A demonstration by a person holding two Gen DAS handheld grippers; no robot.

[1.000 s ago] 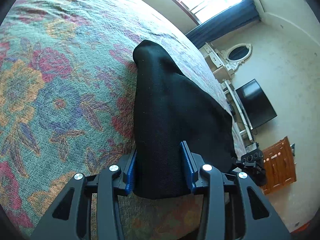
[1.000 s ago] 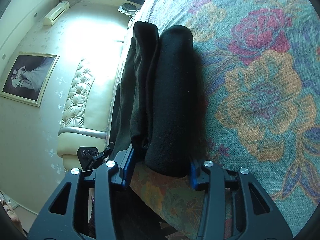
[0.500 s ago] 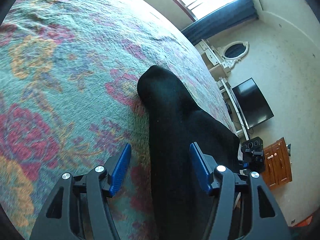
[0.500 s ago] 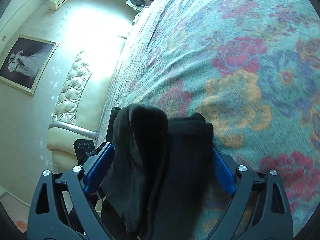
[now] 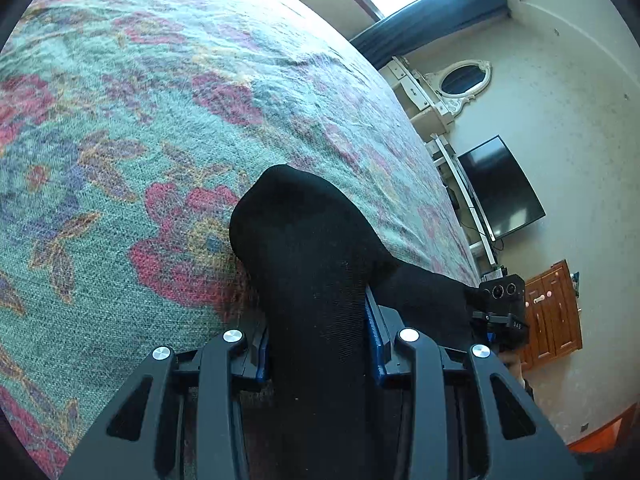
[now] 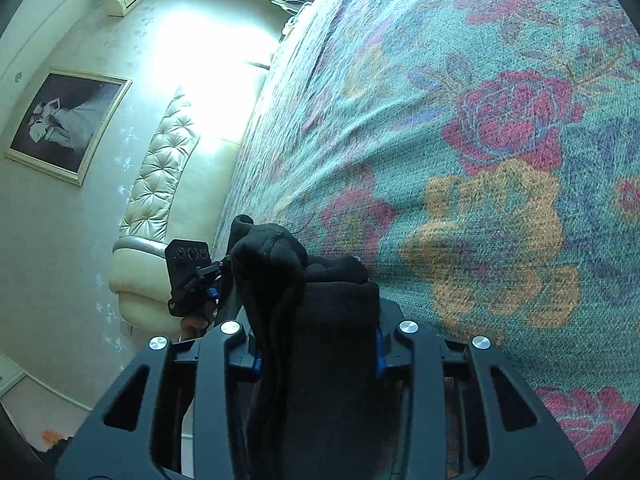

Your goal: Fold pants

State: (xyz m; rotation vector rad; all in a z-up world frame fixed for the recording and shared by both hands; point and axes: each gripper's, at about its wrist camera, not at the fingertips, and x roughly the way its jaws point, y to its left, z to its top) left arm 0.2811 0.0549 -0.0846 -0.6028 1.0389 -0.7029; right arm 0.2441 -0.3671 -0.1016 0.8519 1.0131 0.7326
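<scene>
The black pants [image 5: 308, 248] lie folded at the near edge of the bed, on the floral bedspread [image 5: 140, 128]. My left gripper [image 5: 318, 340] is shut on one end of the pants, the cloth bunched between its blue pads. My right gripper [image 6: 316, 344] is shut on the other end of the pants [image 6: 312, 300], where several thick layers sit between the jaws. Each gripper shows in the other's view: the right one [image 5: 500, 304] and the left one [image 6: 188, 276]. The cloth hides the fingertips.
The bedspread [image 6: 480, 160] fills most of both views. A television [image 5: 500, 188], a white dresser with an oval mirror [image 5: 464, 80] and a wooden cabinet [image 5: 556, 312] stand by the wall. A tufted headboard [image 6: 160, 184] and a framed picture [image 6: 68, 120] are on the other side.
Half a second ago both grippers were open around the pants. Now both have closed on the cloth, further back along the folded pants toward the bed's near edge.
</scene>
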